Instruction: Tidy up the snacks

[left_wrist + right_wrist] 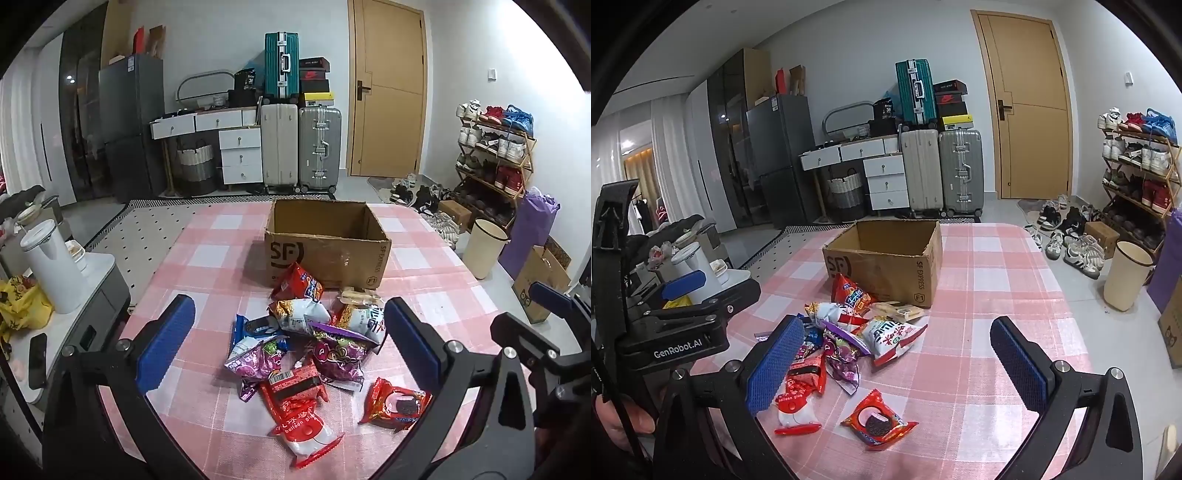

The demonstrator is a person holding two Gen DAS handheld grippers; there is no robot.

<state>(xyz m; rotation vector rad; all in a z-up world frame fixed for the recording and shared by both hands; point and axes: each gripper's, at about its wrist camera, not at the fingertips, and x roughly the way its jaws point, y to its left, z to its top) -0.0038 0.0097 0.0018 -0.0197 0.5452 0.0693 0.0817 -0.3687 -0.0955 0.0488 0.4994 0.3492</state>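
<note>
Task looks barely started, if at all. Open brown cardboard box w/ black courier print (327, 254) sits mid-surface on the pink-and-white checked cloth surface (221, 254), flaps gone or folded away, and what shows of the inside reads empty; the floor of it right behind the near wall is hidden, so can't fully rule out something lying there.

All the snacks seen are outside the box, in a loose heap just in front of its near wall: red crinkly foil packet (299, 282) leaning against the box front, white-and-orange noodle-type bag (301, 312), blue-and-white cookie pack (255, 330), two purple candy bags (338, 356) overlapping, long red-and-white packet w/ "balloon" lettering (299, 413) nearest the camera. One red wrapper showing a dark sandwich cookie (877, 421) lies by itself, near the heap but not touching it.

Left gripper (284, 343) spread wide, nothing between the blue pads, hovering above the heap and angled down at it. Right gripper (897, 373) also spread wide and empty, over the right side of the pile & the lone cookie wrapper.

Judgement: approx. everything left to do. Each packet needs a pick and a drop into the box. Lone wrapper looks like the easiest first grab; overlapped bags will prob. shift when one is pulled.
</note>
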